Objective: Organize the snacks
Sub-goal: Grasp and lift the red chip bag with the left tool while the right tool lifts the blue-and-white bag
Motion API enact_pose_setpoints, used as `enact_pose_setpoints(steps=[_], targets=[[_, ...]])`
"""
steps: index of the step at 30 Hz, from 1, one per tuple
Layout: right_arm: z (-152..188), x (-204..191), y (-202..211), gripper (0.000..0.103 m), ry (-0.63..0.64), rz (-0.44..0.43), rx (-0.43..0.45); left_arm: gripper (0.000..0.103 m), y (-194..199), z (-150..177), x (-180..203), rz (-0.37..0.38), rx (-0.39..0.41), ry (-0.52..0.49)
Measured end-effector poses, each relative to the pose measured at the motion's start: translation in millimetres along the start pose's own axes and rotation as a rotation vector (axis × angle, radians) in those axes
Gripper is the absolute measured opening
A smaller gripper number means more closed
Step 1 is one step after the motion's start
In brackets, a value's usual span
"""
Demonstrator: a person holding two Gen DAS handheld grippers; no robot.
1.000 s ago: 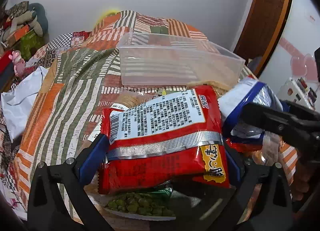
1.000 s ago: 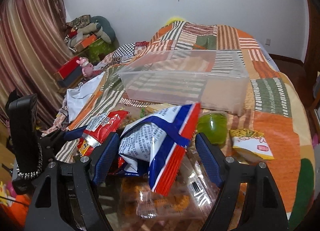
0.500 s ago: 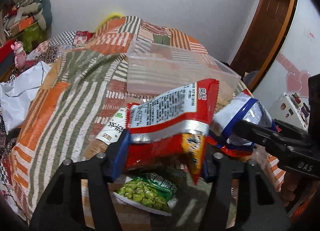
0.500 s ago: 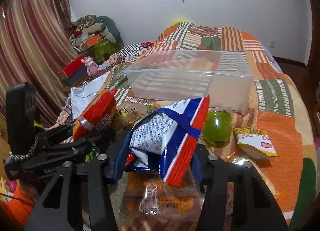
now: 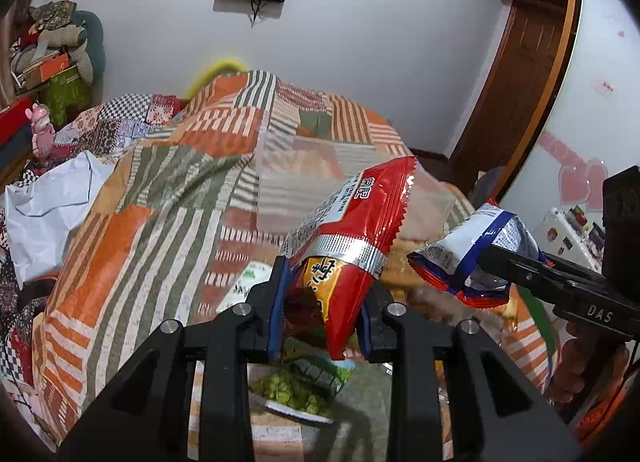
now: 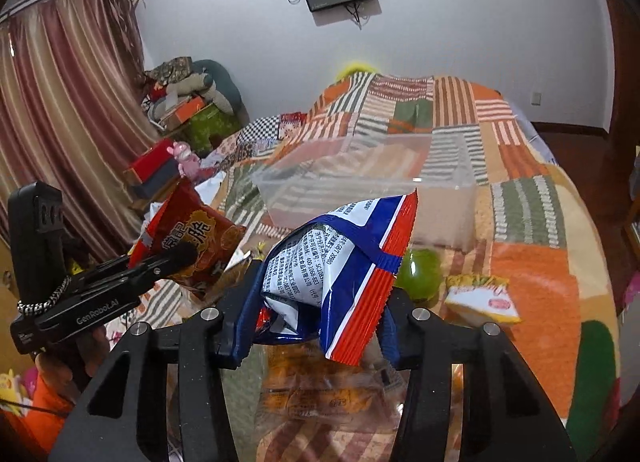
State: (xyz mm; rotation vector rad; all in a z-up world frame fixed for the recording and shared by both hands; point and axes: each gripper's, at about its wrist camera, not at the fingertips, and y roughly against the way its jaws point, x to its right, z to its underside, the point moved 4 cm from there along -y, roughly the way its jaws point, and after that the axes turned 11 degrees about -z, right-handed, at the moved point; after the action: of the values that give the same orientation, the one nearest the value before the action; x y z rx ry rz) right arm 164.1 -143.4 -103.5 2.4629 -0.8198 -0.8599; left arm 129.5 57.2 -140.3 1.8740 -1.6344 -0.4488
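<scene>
My left gripper (image 5: 322, 302) is shut on the lower end of a red snack bag (image 5: 352, 221), held tilted above the quilt. The right wrist view shows the same red bag (image 6: 192, 246) in the left gripper (image 6: 176, 258) at the left. My right gripper (image 6: 320, 314) is shut on a blue, white and red snack bag (image 6: 340, 254), also lifted; that blue bag (image 5: 472, 254) shows at the right of the left wrist view. A clear plastic bin (image 6: 440, 197) sits on the bed just beyond both bags.
A green pea packet (image 5: 296, 386) lies under the left gripper. Clear packets of orange snacks (image 6: 320, 394) lie under the right one. A green round object (image 6: 420, 274) and a yellow-white packet (image 6: 484, 298) rest on the quilt (image 6: 532, 262). White cloth (image 5: 44, 213) lies at the left.
Both grippers closed on their bags and lifted them off the pile. The red bag crumpled and tilted upright as the left jaws narrowed; the pea packet beneath came into view.
</scene>
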Motion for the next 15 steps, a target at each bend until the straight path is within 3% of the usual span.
enact_pose_setpoints(steps=[15], targets=[[-48.2,14.8,18.3,0.046,0.057,0.072,0.126,0.029,-1.4,-62.2,8.1,-0.026,0.127,-0.055]])
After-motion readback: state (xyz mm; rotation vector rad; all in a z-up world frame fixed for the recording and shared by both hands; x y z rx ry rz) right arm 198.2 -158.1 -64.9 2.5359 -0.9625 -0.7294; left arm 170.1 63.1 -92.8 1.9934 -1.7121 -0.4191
